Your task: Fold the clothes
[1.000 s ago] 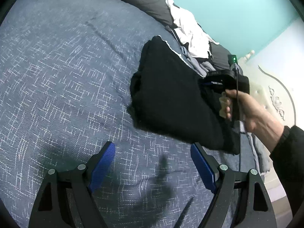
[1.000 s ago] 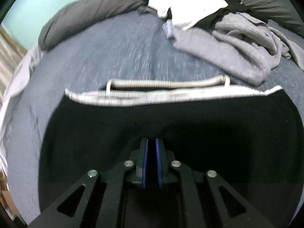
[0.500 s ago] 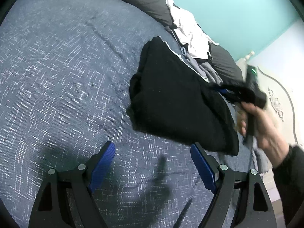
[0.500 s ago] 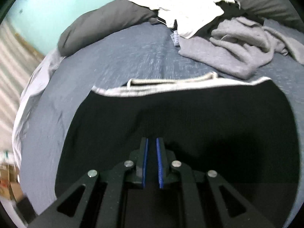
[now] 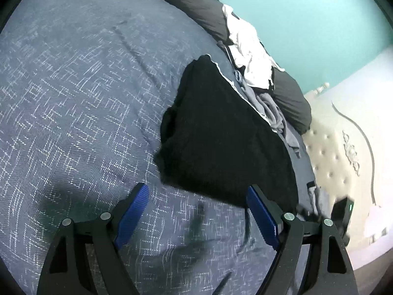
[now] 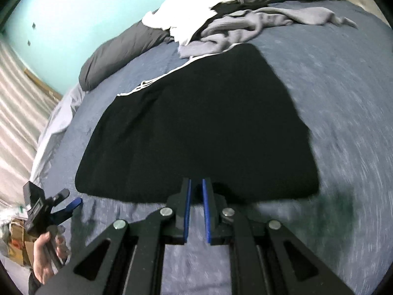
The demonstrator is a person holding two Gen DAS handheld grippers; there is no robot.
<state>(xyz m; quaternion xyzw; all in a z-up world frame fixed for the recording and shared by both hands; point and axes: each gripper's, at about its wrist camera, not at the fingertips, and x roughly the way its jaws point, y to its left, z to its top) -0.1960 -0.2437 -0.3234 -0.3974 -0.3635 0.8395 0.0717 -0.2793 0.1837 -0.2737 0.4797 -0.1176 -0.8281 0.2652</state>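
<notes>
A black garment (image 5: 221, 135) lies folded flat on the blue bedspread (image 5: 73, 98); it also shows in the right wrist view (image 6: 196, 127), with a white trim along its far edge. My left gripper (image 5: 197, 196) is open and empty, hovering just before the garment's near edge. My right gripper (image 6: 196, 186) has its jaws a narrow gap apart with nothing between them, just off the garment's near edge. The right gripper shows blurred at the lower right of the left wrist view (image 5: 339, 211); the left gripper shows in the right wrist view (image 6: 61, 209).
A pile of grey (image 6: 245, 29) and white clothes (image 6: 181, 22) lies at the head of the bed by dark grey pillows (image 6: 118, 54). A teal wall stands behind. A tufted white headboard (image 5: 343, 152) borders the bed. Clutter sits on the floor (image 6: 14, 241).
My right gripper has let go of the black garment and pulled back off it toward the bed's edge, its jaws slightly parted. The garment now lies flat. The left gripper has barely moved.
</notes>
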